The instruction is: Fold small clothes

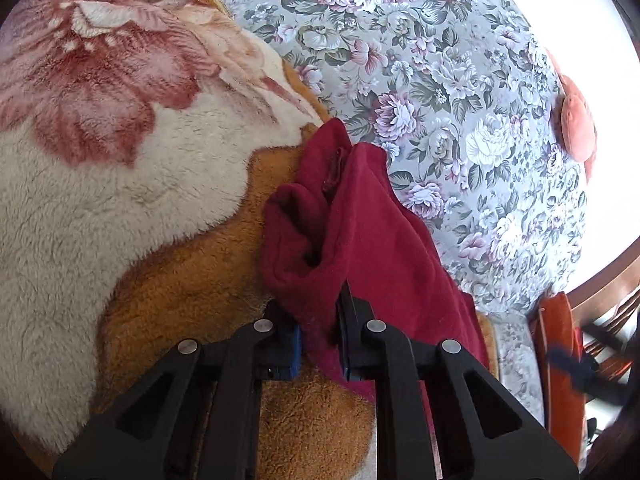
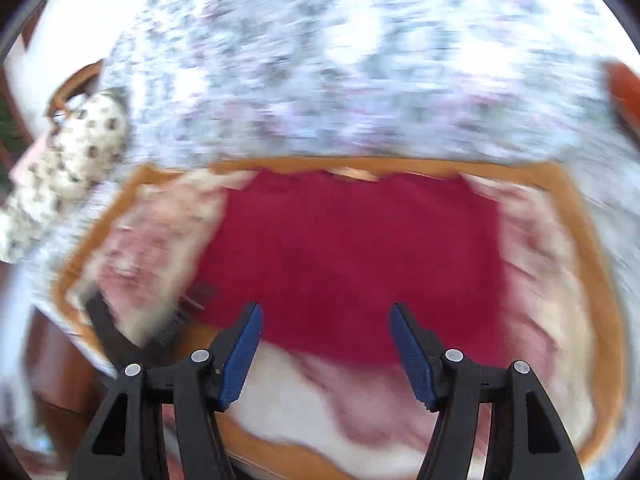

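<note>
**Left tongs pinch the red cloth, right tongs wide open above it**

The biggest thing is the flowery bedsheet [image 1: 460, 80], grey with pink and white roses. It fills the far side of the left wrist view. In the right wrist view it is a blurry pale band across the top.

On the sheet lies a fluffy blanket [image 1: 120, 200]. It is brown at the edge, with white fur and a big pink flower on it.

On the blanket lies the dark red cloth [image 2: 352, 256]. In the right wrist view it is spread mostly flat in the middle of the blanket. In the left wrist view one part of it is bunched up in folds, at the blanket's edge and partly over the sheet.

An orange round cushion [image 1: 578, 128] sits on the sheet, well apart from the red cloth. A spotted cream pillow [image 2: 68, 168] lies at the left in the right wrist view.

The left tongs [image 1: 320, 344] are closed tight on a fold of the red cloth. The cloth sticks out between the blue pads.

The right tongs [image 2: 326, 352] are spread wide and hold nothing. They hang over the near edge of the red cloth. This view is very blurry.
</note>
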Motion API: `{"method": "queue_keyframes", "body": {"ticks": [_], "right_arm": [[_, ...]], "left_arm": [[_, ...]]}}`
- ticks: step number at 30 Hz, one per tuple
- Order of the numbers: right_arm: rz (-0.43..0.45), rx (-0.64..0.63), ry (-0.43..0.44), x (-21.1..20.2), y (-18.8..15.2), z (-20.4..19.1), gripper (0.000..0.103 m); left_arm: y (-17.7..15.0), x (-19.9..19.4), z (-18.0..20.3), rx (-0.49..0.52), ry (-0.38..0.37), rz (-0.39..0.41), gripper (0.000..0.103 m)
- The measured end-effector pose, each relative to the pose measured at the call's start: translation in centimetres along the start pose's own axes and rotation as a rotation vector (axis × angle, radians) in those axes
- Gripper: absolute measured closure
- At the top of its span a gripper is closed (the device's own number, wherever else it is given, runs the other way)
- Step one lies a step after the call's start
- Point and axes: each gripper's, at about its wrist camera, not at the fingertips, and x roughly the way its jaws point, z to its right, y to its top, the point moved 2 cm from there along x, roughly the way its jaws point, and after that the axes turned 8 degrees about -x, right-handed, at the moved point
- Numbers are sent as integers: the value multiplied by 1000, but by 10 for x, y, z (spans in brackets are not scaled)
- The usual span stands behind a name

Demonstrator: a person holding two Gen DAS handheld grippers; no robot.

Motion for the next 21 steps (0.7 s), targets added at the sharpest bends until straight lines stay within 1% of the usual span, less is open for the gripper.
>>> {"method": "queue_keyframes", "body": {"ticks": [2, 3, 4, 5, 8, 10, 12, 13, 14, 16, 19, 21], "right_arm": [[-96, 7, 128, 34, 41, -23, 39], [-159, 7, 208, 63, 66, -38, 39], [-189, 4, 236, 80, 81, -48, 39], [-220, -3, 244, 105, 100, -59, 39], [-295, -18, 215, 164, 134, -80, 39], [-329, -25, 204, 196, 149, -85, 39], [-351, -14, 140, 220, 156, -85, 39], [-371, -5, 122, 231, 159, -84, 39], [-390, 0, 110, 240, 159, -85, 39], [-411, -36, 87, 255, 160, -93, 39], [-414, -111, 7, 267, 164, -104, 39], [-449, -152, -62, 277, 162, -109, 39]], "left_arm": [[0, 0, -2, -17, -7, 3, 89], [0, 1, -3, -21, -10, 1, 89], [1, 1, -3, -22, -12, 1, 89], [1, 1, -3, -20, -13, 1, 89], [1, 2, -4, -21, -13, 1, 89], [1, 2, -4, -18, -10, 5, 89], [1, 2, -4, -19, -9, 7, 89], [0, 2, -4, -17, -8, 8, 89], [0, 3, -3, -18, -8, 7, 89], [1, 3, -4, -23, -13, 4, 89], [1, 2, -5, -24, -14, 2, 89], [1, 2, -5, -25, -16, 1, 89]]}}
